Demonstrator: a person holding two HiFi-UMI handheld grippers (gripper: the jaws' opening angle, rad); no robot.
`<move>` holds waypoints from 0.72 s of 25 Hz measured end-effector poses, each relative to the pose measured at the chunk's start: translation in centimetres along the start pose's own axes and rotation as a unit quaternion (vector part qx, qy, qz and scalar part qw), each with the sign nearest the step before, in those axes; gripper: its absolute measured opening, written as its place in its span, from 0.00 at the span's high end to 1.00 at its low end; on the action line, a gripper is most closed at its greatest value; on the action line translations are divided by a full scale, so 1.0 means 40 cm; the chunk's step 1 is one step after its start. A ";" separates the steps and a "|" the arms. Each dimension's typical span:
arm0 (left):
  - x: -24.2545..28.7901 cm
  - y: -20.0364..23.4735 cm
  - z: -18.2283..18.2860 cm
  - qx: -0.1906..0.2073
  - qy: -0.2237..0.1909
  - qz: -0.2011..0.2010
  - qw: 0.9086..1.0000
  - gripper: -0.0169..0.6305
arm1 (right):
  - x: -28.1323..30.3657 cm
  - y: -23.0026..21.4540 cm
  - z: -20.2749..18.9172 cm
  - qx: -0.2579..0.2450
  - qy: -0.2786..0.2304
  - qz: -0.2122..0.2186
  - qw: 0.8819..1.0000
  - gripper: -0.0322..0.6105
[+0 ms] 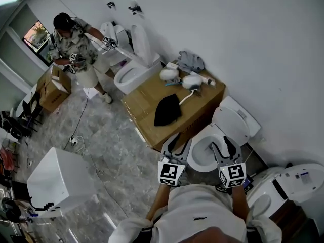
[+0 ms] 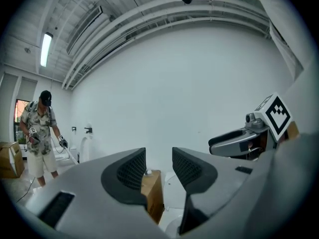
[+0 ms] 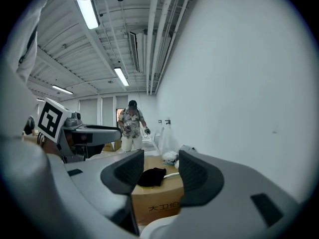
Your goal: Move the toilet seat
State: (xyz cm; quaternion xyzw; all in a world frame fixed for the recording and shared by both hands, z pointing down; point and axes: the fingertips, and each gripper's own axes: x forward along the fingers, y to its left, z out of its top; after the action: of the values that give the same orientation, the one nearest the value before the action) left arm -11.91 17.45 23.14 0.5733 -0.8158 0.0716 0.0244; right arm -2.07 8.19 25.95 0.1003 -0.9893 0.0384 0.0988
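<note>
A white toilet stands against the wall, with its open bowl [image 1: 202, 153] toward me and its oval seat and lid [image 1: 230, 119] raised behind it. My left gripper [image 1: 176, 142] hovers just left of the bowl, over the edge of a cardboard box, its jaws shut on nothing. My right gripper [image 1: 220, 143] hangs over the bowl's right rim, slightly open and empty. In the left gripper view the left gripper [image 2: 158, 166] points at the wall, with the right gripper [image 2: 239, 141] beside it. Through the right gripper [image 3: 160, 171] the box [image 3: 154, 195] shows.
The large cardboard box [image 1: 147, 113] left of the toilet carries a black cloth [image 1: 167, 109] and white parts. Another toilet [image 1: 288, 184] stands at my right. A person [image 1: 76, 44] works at a far toilet [image 1: 134, 70]. A white unit [image 1: 58, 178] and cables lie on the floor.
</note>
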 end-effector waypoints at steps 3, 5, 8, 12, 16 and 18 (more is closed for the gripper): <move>0.063 0.038 0.005 0.005 -0.003 -0.028 1.000 0.70 | 0.048 -0.021 0.009 0.007 0.002 -0.028 1.000 0.58; 0.103 0.064 0.005 0.007 -0.004 -0.048 0.999 0.70 | 0.080 -0.032 0.013 0.011 0.002 -0.046 0.999 0.58; 0.158 0.092 -0.002 0.007 -0.004 -0.079 0.997 0.70 | 0.115 -0.051 0.014 0.019 0.002 -0.076 0.997 0.58; 0.226 0.116 -0.022 0.008 0.003 -0.130 0.991 0.70 | 0.139 -0.077 -0.002 0.034 0.010 -0.133 0.990 0.58; 0.299 0.121 -0.053 0.014 0.008 -0.183 0.983 0.70 | 0.154 -0.120 -0.039 0.036 0.024 -0.189 0.981 0.58; 0.330 0.117 -0.078 0.016 0.013 -0.209 0.978 0.70 | 0.156 -0.136 -0.062 0.041 0.033 -0.216 0.975 0.58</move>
State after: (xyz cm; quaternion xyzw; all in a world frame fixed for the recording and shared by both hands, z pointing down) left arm -20.96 7.15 27.43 0.7302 -0.6767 0.0855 0.0401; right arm -6.47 1.91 29.96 0.3146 -0.9379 0.0602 0.1331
